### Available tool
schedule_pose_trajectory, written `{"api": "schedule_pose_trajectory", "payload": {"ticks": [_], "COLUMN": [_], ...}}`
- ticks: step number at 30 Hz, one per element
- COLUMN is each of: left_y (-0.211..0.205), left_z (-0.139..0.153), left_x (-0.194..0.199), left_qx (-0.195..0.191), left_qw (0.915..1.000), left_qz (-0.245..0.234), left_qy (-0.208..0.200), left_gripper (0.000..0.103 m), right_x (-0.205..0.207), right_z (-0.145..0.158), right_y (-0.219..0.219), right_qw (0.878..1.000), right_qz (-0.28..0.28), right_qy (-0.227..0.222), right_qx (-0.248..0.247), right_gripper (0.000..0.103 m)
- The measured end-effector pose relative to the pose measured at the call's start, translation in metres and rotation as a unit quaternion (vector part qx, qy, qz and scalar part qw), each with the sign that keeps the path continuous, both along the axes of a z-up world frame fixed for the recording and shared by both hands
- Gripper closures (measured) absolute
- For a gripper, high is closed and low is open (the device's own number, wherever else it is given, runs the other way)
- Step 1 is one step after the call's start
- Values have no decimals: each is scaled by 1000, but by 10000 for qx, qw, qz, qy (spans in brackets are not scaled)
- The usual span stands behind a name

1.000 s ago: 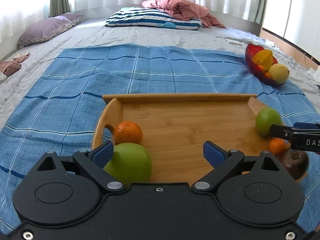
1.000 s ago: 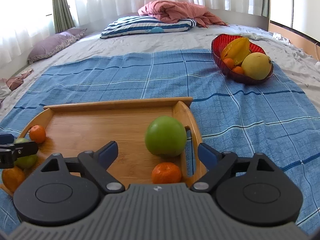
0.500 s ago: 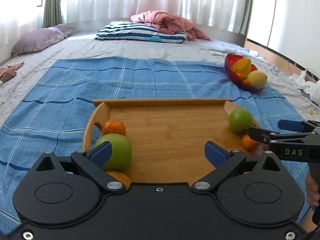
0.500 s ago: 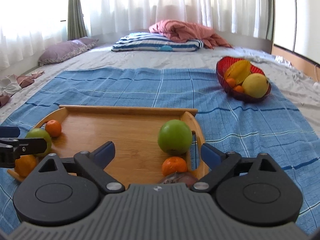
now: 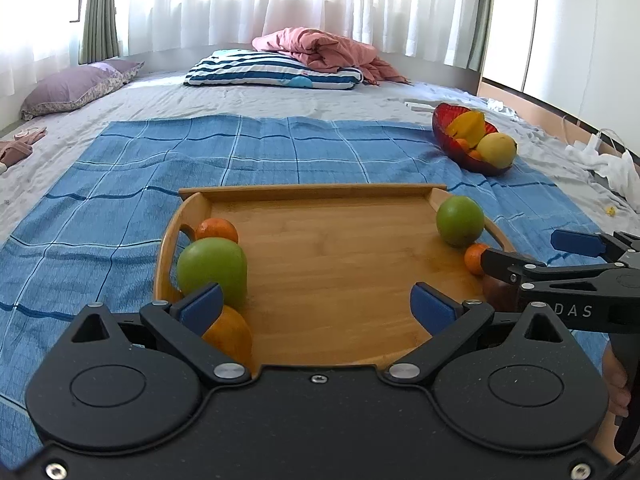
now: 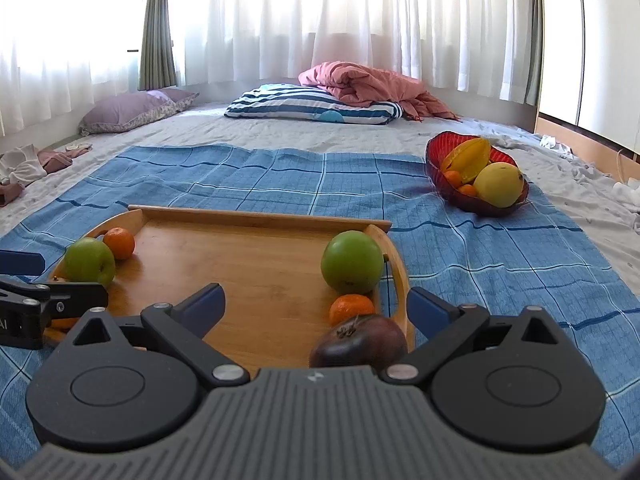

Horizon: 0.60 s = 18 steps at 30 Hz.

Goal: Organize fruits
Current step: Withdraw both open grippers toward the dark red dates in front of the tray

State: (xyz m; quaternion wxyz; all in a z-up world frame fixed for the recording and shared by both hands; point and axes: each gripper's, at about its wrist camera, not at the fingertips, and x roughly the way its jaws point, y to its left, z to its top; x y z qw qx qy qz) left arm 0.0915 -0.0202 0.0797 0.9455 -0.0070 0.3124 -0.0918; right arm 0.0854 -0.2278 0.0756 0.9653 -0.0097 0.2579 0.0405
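A wooden tray [image 5: 320, 192] [image 6: 260, 216] lies on the blue checked blanket. At its left end sit a green apple [image 5: 212, 270] [image 6: 89, 261], a small orange [image 5: 217, 231] [image 6: 120, 242] and a bigger orange [image 5: 230, 332]. At its right end are a second green apple [image 5: 459, 220] [image 6: 352, 262], a mandarin [image 5: 474, 258] [image 6: 351, 308] and a dark purple fruit [image 6: 358, 344]. My left gripper [image 5: 316, 304] [image 6: 72, 278] is open at the tray's near left corner and holds nothing. My right gripper [image 6: 318, 306] [image 5: 520, 248] has its jaws opening at the near right corner, and its pads press on nothing.
A red bowl [image 5: 472, 160] [image 6: 476, 200] with a starfruit, a yellow fruit and small oranges stands at the blanket's far right. Pillows [image 6: 312, 108] and a pink quilt [image 6: 360, 84] lie at the head of the bed. White cloth and cables lie at the right edge.
Both grippers have drawn back from the tray, which now looks smaller and farther. The near orange and the dark fruit have come into view. The right jaws stand a little wider.
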Motion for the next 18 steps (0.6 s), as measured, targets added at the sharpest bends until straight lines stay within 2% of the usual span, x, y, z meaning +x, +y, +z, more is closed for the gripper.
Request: {"api": "schedule_pose_trajectory", "payload": {"ticks": [18], "left_y": [-7], "left_z": [-15], "left_x": [-27], "left_qx": [37], "left_qw": [10000], "left_qz": [50], "left_qy": [14], "left_gripper": [2], "right_x": [-44], "right_z": [-15], "right_y": [8], "right_qw": [9989], "right_qz": [-128], "right_qy": [-392], "right_qx": [-238], "right_gripper": [0]}}
